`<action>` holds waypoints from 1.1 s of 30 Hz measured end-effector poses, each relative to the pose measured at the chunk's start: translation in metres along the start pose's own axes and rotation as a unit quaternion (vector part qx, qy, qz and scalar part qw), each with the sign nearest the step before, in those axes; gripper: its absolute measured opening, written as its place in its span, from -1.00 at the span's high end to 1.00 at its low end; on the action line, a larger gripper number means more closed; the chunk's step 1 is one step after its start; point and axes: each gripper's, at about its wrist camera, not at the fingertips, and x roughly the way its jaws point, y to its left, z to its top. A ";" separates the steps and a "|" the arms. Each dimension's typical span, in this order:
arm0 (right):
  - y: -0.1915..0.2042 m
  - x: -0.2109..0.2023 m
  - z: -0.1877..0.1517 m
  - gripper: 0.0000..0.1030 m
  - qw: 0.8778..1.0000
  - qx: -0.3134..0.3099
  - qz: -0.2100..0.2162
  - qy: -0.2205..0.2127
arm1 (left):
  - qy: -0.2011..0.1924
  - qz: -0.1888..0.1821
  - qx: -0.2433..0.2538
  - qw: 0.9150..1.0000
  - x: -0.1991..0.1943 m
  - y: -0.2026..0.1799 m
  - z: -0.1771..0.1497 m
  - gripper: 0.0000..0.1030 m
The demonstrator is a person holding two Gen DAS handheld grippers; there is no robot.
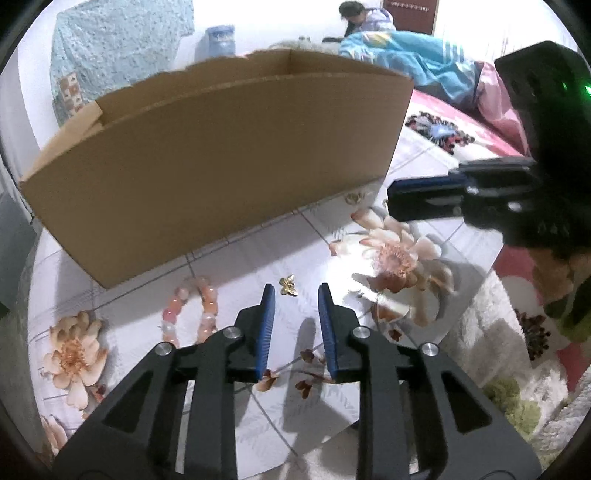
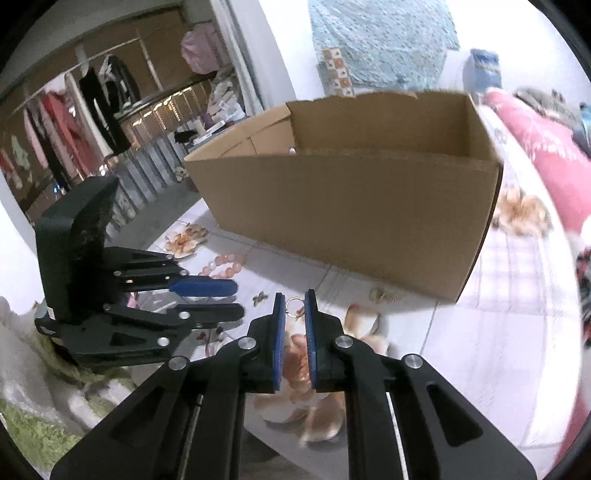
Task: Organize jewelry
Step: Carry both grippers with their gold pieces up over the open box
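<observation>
An open cardboard box [image 1: 221, 162] stands on a floral sheet; it also shows in the right wrist view [image 2: 354, 206]. A gold butterfly piece [image 1: 288, 285] and a pink bead bracelet [image 1: 188, 314] lie in front of it. My left gripper [image 1: 295, 295] is open, just short of the butterfly. My right gripper [image 2: 294, 302] is shut on a small gold ring [image 2: 294, 306], held above the sheet near the box. The right gripper also shows in the left wrist view [image 1: 424, 199]. The butterfly [image 2: 259, 297] and bracelet [image 2: 223, 266] show beside the left gripper [image 2: 221, 299].
Another small gold piece [image 2: 378, 294] lies by the box's near corner. A fluffy white and green rug [image 2: 33, 398] edges the sheet. A pink blanket [image 2: 546, 155] lies right of the box. A clothes rack [image 2: 74, 110] stands far left, and a person [image 1: 364, 18] sits behind.
</observation>
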 end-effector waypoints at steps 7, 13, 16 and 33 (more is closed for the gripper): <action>-0.004 0.010 -0.011 0.79 1.000 0.028 0.010 -0.004 | 0.028 0.015 0.012 0.999 0.019 0.002 0.011 0.55; -0.009 0.017 -0.011 0.79 0.999 0.035 0.018 -0.009 | 0.047 0.022 0.034 0.998 0.026 -0.009 0.019 0.88; -0.012 0.018 -0.010 0.79 0.999 0.037 0.023 -0.014 | 0.056 0.024 0.037 0.997 0.028 -0.011 0.022 0.88; -0.005 -0.024 0.015 0.79 0.997 0.019 0.019 -0.077 | -0.039 -0.041 0.000 0.998 -0.051 0.006 0.048 0.89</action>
